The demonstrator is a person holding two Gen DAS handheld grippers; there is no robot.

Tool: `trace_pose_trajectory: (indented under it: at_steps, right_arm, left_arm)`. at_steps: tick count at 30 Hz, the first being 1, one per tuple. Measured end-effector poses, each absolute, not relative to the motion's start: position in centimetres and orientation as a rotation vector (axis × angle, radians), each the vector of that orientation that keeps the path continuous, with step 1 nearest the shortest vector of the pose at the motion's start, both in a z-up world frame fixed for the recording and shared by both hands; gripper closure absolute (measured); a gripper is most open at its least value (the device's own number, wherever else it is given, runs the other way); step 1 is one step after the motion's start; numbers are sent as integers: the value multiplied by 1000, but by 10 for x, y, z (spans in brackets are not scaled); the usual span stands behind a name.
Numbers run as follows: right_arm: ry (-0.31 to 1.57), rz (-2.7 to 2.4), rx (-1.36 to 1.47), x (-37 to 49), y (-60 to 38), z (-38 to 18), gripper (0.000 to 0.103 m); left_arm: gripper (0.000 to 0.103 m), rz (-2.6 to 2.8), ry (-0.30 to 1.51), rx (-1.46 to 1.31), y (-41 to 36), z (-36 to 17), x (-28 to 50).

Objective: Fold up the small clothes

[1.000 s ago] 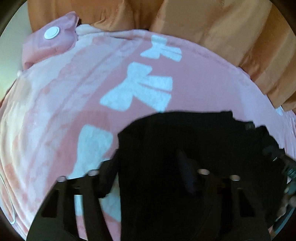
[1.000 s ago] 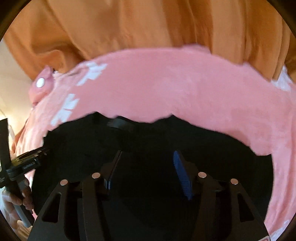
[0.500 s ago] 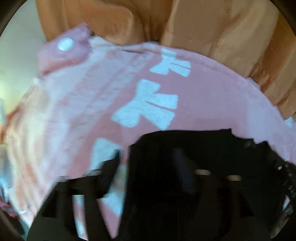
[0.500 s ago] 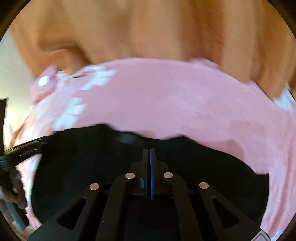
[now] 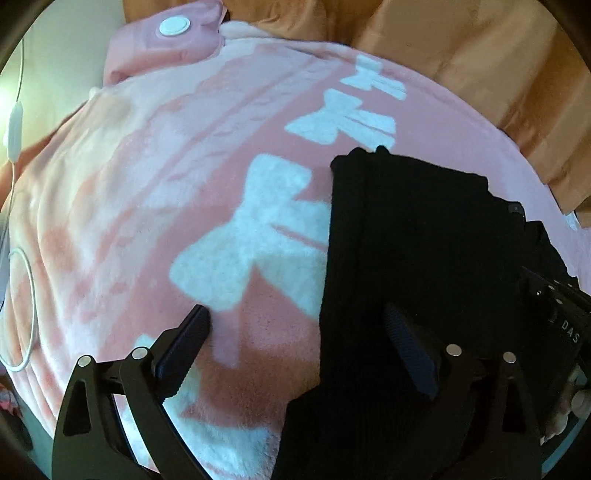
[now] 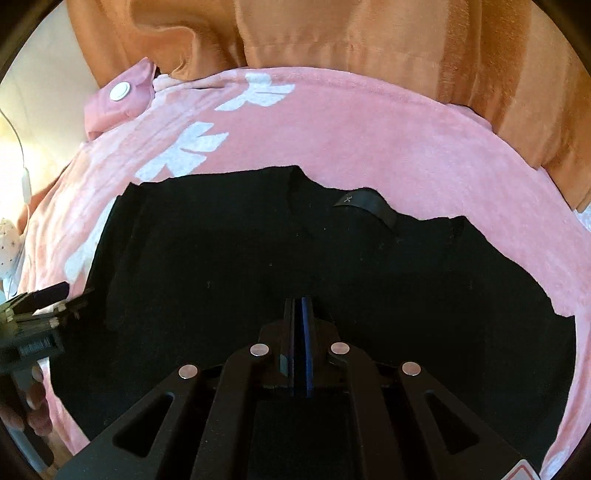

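While the left gripper has just spread, the right gripper (earlier apart) stays pressed together over the black garment

Black garment: matt, finely ribbed knit cloth with a smooth woven label at the neck. Pink blanket: soft, fuzzy fleece with white bow shapes. Pillow at the blanket's far left corner: smooth pink cloth bearing a glossy white button. Orange curtain along the far edge: cloth with a slight sheen. Gripper fingers: matt black plastic, ridged pads, shiny metal studs.
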State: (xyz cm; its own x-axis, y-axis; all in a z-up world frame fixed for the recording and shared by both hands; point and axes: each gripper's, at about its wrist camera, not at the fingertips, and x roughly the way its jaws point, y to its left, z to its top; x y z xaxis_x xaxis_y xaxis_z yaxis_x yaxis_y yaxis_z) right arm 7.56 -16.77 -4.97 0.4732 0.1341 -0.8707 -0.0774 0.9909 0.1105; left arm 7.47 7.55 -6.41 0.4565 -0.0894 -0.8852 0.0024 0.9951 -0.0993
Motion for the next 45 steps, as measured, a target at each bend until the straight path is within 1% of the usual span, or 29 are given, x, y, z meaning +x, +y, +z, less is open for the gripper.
trace_pose_trajectory:
  at_steps: [3,4,5,6,8,9,10,11,20,28,30,32,34,38,42,43,44,45]
  right_arm:
    - [1067,120,54,76,-165,-50,98]
    - [1066,118,52,77,-165,-50,98]
    - [1065,117,49,77,-164,-51,98]
    - [1064,116,46,77,-164,-51,98]
    - [1063,112,44,75,-163,-50,98]
    - [1061,110,38,75,-162,-50,98]
    - [1059,107,31,75,-161,-50,98]
    - [1057,106,23,75,-161,-50,98]
    - [1054,99,22,74,-160,-50,97]
    - [1064,110,45,74,-164,-48,96]
    - [1072,132,107,74,-178,-39,91]
    - [1049,117,146,70,-197,-26,78]
    - [1006,50,138,64,-222,-10,74]
    - [956,-65,207,49,-284,13,70]
    - [961,-97,268,36,-321,14,68]
    - [968,-86,287,33,-326,13,67]
    - [978,-68,304,31,-327,11,65]
    - [990,-44,321,29,-328,10,64]
  left_arm:
    - [18,-71,1102,-90,74,-62,76]
    - [27,-77,1100,-91,73,-60,76]
    - [38,-99,1093,-91,70,-58,73]
    - [44,-122,1089,-87,67,-56,72]
    - [72,-176,1086,-70,57,-55,72]
    - [76,-197,1088,-58,52,-55,72]
    - [86,-205,1087,-52,48,-55,72]
    - [92,-226,1090,-56,45,-54,73]
    - [93,-238,1122,-184,47,-46,80]
    - [94,-337,1042,-261,36,-2,69]
    - [94,-390,1013,-251,19,13,66]
    - [94,-428,987,-226,0,23,62]
    - [94,-461,978,-202,-19,27,60]
    - [94,-535,999,-150,-71,20,54]
    - [94,-646,1072,-103,-121,-5,42]
    - [92,-665,1091,-99,-128,-11,37]
    - [87,-678,1112,-70,-134,-16,27]
    - [83,-687,1119,-45,-136,-17,20]
